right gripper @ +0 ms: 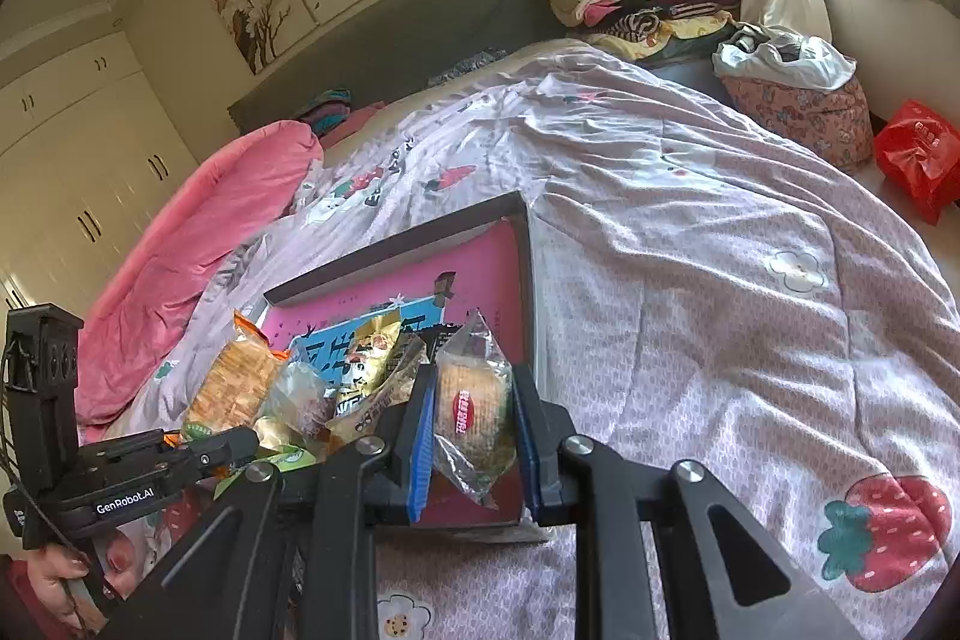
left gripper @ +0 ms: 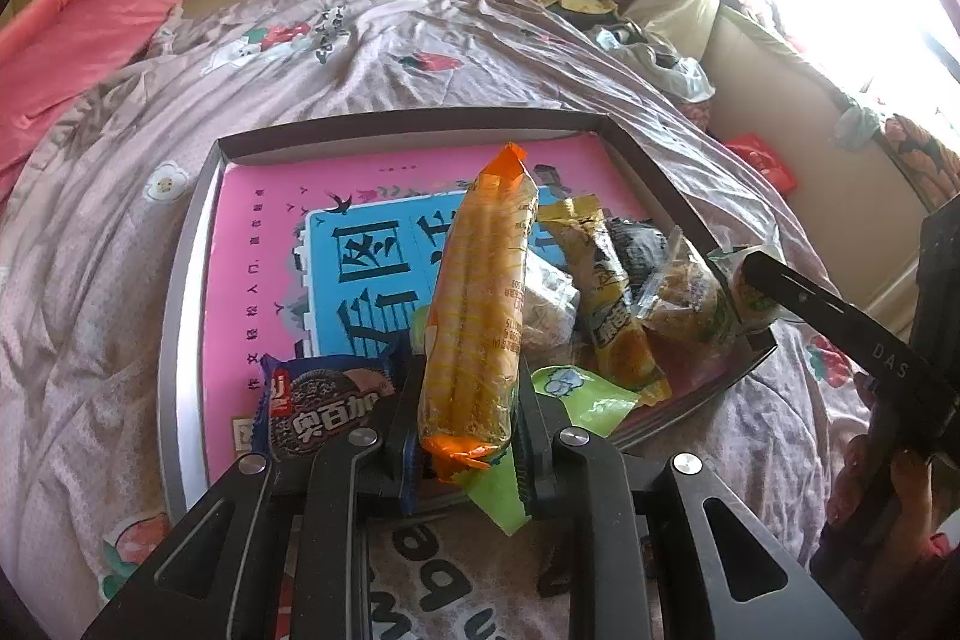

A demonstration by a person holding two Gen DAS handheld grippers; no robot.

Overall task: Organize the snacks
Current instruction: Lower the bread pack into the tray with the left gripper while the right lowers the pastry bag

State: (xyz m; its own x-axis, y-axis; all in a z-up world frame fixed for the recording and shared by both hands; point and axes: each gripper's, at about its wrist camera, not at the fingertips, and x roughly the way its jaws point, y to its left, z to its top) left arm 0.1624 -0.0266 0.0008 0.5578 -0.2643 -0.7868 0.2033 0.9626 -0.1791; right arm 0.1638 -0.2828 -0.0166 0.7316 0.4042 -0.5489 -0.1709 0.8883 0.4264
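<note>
Closest up, the left gripper (left gripper: pixel 468 436) is clamped on a long orange cracker pack (left gripper: pixel 474 316), holding it up over the near edge of the tray (left gripper: pixel 180 316). The tray sits on a flowery duvet (left gripper: pixel 420 40) and is lined with a pink book (left gripper: pixel 270 244). An Oreo-style cookie pack (left gripper: pixel 324 406) lies in the tray's near left corner, and a jumble of other snacks (left gripper: pixel 606 292) sits along its right side. The right gripper (right gripper: pixel 474 436) is squeezing a clear-wrapped round cake (right gripper: pixel 474 400) at the tray's near right corner.
</note>
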